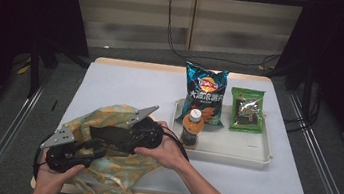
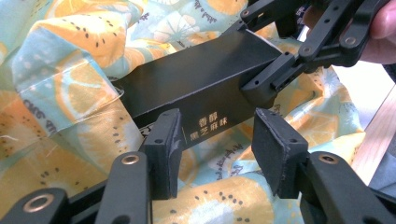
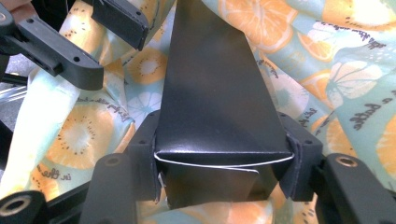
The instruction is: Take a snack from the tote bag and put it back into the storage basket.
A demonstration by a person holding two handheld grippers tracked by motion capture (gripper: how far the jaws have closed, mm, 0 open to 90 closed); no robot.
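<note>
right claw (image 3: 219,163) pinching black box (image 3: 212,93) over fruit-print bag (image 1: 100,168); left claw (image 2: 217,140) spread, off box. next: likely lift box clear.

Each gripper is built of matte black plastic links. The left gripper (image 2: 215,154) carries two flat, rectangular black jaw pads, each fixed with small recessed screws. Brass-coloured pivot rivets sit at the link joints behind the pads. The right gripper (image 3: 224,161) has the same black links and rivets. A grey three-cornered plate (image 1: 60,137), drilled with small holes, tops each body. Black cable trails from the housings. Both forearms are bare, with no sleeves.
</note>
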